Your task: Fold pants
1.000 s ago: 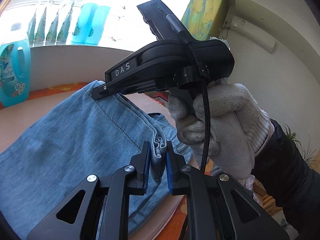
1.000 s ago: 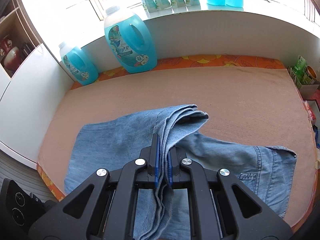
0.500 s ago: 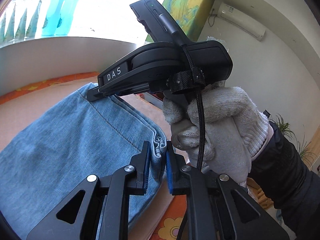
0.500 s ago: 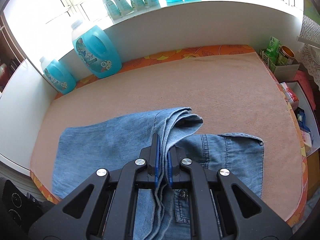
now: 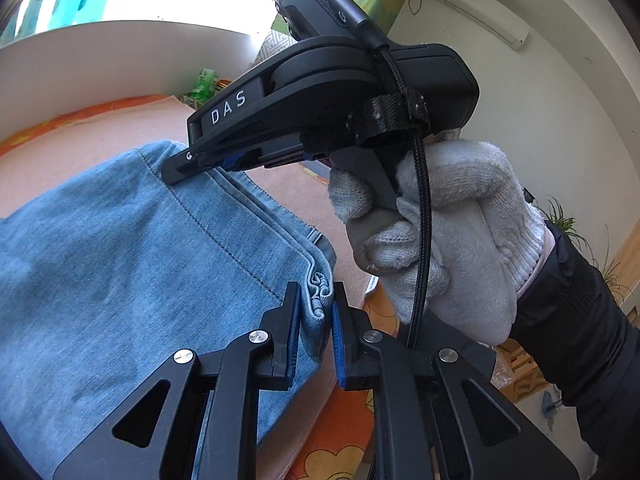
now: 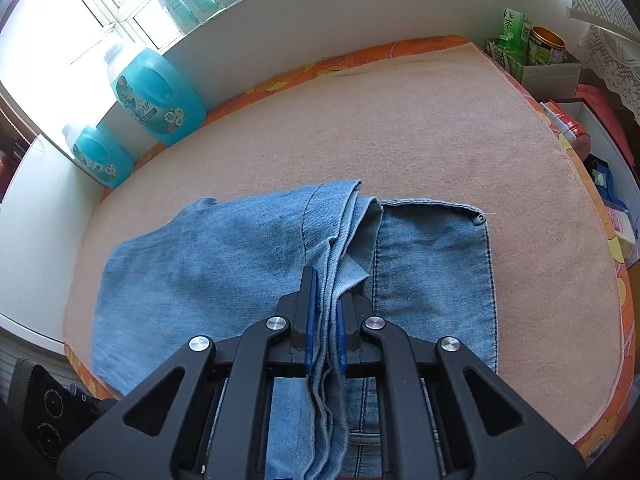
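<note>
White letters "DAS" on the side of the right hand-held gripper point(image 5: 188, 168). Chinese character "茶" on the green carton point(image 6: 514, 30). Detergent bottle point(image 6: 160, 98) label unreadable.

We carry the folded leg of the pants point(image 6: 224, 264) across: its hem now lies over the waistband part at centre frame, where a second ago much of that part lay bare at lower right. The right tongs point(image 6: 323, 320) have just been easing open, denim between them. The big blue bottle point(image 6: 160, 96) slides to upper left.
</note>
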Demonstrator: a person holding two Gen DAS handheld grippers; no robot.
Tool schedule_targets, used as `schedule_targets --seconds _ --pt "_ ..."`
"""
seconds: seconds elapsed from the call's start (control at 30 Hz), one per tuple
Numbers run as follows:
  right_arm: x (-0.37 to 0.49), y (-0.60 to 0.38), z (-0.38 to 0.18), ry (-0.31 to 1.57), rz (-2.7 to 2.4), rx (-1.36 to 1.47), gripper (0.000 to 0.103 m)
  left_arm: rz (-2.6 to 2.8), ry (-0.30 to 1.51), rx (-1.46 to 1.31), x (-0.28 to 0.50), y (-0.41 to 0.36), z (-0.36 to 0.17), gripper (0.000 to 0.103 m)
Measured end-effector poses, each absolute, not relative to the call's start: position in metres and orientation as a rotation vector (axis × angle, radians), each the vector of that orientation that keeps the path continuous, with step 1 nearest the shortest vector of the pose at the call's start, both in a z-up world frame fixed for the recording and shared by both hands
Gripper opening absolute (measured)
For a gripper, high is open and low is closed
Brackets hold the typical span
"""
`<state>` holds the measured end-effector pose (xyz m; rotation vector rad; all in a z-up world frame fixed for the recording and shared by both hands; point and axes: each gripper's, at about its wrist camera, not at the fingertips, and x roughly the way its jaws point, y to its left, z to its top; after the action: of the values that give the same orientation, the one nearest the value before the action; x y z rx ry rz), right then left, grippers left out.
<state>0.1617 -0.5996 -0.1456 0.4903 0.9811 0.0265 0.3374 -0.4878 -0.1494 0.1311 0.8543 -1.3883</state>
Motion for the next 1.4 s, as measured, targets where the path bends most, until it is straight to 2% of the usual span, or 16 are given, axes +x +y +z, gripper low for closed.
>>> schedule_targets --seconds 0.07,0.1,0.13,0.37,0.43,0.53,0.63,0.73,0.8,0.83,0.87,0.93,1.07,1.17,1.23,1.4 --pt "0.163 -0.608 -0.147 0.964 0.045 0.555 0.026 -1.389 0.860 0.135 0.345 -0.491 -0.152 0.013" --pt "0.165 -0.613 -0.148 0.956 0.038 0.590 0.038 -1.392 0.861 0.140 0.348 -0.492 -0.153 0.013" --pt "0.167 -0.618 -0.150 0.947 0.044 0.623 0.042 -1.392 0.855 0.150 0.347 -0.491 -0.154 0.013" --pt "0.196 -0.623 -0.165 0.967 0.074 0.725 0.042 -1.393 0.854 0.169 0.365 -0.502 -0.159 0.013" --pt "0.199 -0.616 -0.161 0.965 0.074 0.693 0.024 -1.394 0.854 0.169 0.370 -0.502 -0.159 0.012" --pt "0.194 -0.602 -0.138 0.891 0.068 0.558 0.006 -1.399 0.855 0.172 0.375 -0.506 -0.162 0.012" --pt "0.189 -0.583 -0.117 0.834 0.032 0.363 0.006 -1.402 0.867 0.172 0.357 -0.492 -0.167 0.012" --pt "0.193 -0.577 -0.120 0.859 -0.021 0.250 0.006 -1.406 0.889 0.168 0.363 -0.497 -0.168 0.013" --pt "0.192 -0.593 -0.125 0.876 -0.078 0.301 0.021 -1.403 0.894 0.166 0.367 -0.499 -0.169 0.013" --pt "0.190 -0.604 -0.126 0.863 -0.099 0.355 0.040 -1.404 0.893 0.169 0.367 -0.499 -0.166 0.013" --pt "0.186 -0.613 -0.126 0.836 -0.107 0.402 0.048 -1.401 0.892 0.168 0.366 -0.502 -0.163 0.013" --pt "0.180 -0.624 -0.128 0.828 -0.119 0.448 0.048 -1.400 0.899 0.179 0.366 -0.503 -0.160 0.017" --pt "0.165 -0.628 -0.123 0.813 -0.109 0.464 0.048 -1.374 0.883 0.217 0.365 -0.500 -0.151 0.034" --pt "0.150 -0.622 -0.111 0.780 -0.101 0.463 0.048 -1.363 0.879 0.217 0.365 -0.491 -0.141 0.036" --pt "0.138 -0.616 -0.101 0.756 -0.100 0.455 0.048 -1.353 0.881 0.213 0.364 -0.481 -0.134 0.043" --pt "0.114 -0.589 -0.083 0.710 -0.064 0.453 0.048 -1.330 0.836 0.170 0.362 -0.438 -0.114 0.044"
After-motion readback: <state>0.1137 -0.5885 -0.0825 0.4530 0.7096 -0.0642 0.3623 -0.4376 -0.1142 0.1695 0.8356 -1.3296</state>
